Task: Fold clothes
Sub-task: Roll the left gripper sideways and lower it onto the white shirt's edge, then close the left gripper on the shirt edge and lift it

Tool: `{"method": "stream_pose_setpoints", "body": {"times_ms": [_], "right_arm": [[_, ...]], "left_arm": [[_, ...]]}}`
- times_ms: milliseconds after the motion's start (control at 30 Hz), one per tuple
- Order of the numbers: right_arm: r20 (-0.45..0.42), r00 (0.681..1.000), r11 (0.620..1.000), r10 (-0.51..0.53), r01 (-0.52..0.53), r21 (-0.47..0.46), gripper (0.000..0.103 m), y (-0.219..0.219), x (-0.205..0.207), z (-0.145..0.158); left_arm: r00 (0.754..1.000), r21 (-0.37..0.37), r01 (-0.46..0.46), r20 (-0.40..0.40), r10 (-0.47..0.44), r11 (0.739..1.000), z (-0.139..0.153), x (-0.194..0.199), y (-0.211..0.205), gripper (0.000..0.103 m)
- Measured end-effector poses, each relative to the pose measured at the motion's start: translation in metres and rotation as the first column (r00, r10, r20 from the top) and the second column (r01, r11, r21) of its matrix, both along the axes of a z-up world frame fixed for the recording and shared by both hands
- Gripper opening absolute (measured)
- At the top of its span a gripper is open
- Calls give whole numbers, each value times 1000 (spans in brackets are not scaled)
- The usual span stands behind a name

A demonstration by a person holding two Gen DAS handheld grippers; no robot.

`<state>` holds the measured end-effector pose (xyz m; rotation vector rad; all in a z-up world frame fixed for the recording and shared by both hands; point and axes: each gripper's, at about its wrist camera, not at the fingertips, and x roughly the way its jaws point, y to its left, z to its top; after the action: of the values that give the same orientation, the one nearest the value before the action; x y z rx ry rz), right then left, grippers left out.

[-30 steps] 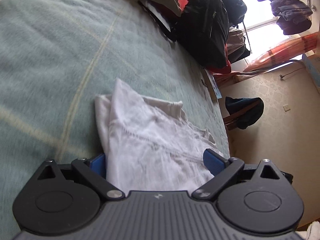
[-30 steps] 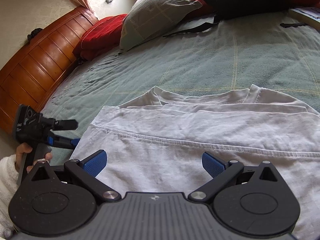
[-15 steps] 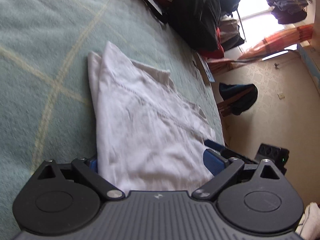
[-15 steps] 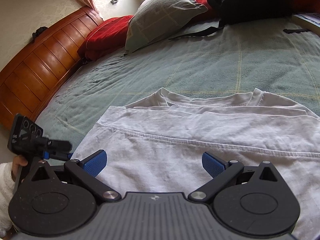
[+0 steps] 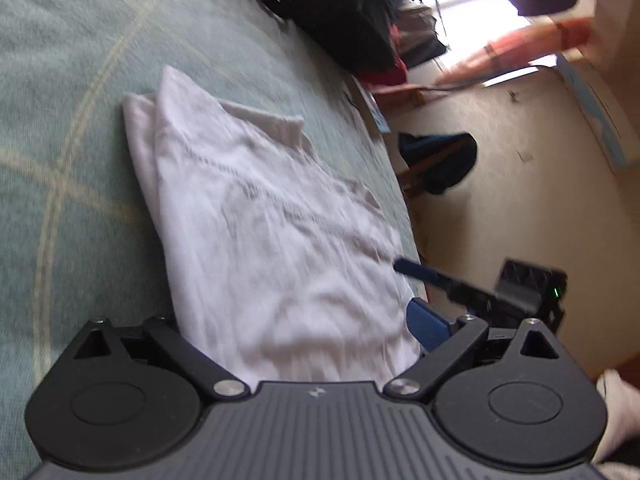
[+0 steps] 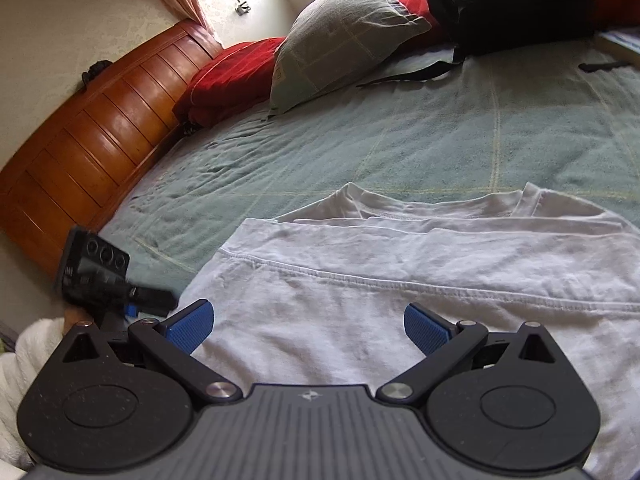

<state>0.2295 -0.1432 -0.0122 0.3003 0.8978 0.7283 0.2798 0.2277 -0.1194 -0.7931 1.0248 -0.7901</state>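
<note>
Only illegible markings show on the left gripper [image 6: 120,292] beside the white shirt [image 6: 400,280]

No words, brand names or numbers can be read. The only sign is a small embossed emblem at the centre of each gripper body, at the bottom middle of the frame: on the left gripper [image 5: 298,322] and on the right gripper [image 6: 308,322]. The other gripper's side, at the left edge of the right wrist view, bears a small label too blurred to read.
</note>
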Motion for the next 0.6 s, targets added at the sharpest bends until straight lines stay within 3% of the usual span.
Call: {"method": "stream_pose_setpoints", "body": {"times_ms": [67,167,233,267,333,467,600], "right_arm": [[-13,1000,1000,6,-6,14,103,1,2,-2],[-19,1000,1000,3,-3,15,103,1,2,-4],[-23,1000,1000,-1,1,14,103,2,2,-5],[-25,1000,1000,-3,3,14,103,1,2,-5],[-29,1000,1000,-10,11,16,103,-2,1,-6],[-45,999,999,-18,20,46,103,-7,5,-6],[-150,989,990,-14,35,140,103,-3,17,-12]], "left_arm": [[1000,-15,-23,-18,23,1000,-5,6,2,92],[998,33,-58,-31,59,998,-8,20,0,69],[993,66,-97,-62,101,993,-17,21,7,22],[988,69,-120,-89,126,990,-24,20,13,15],[986,59,-133,-97,139,989,-29,17,15,12],[990,152,-123,-56,133,981,-15,16,2,12],[989,196,-126,-49,138,973,-9,15,-4,12]]}}
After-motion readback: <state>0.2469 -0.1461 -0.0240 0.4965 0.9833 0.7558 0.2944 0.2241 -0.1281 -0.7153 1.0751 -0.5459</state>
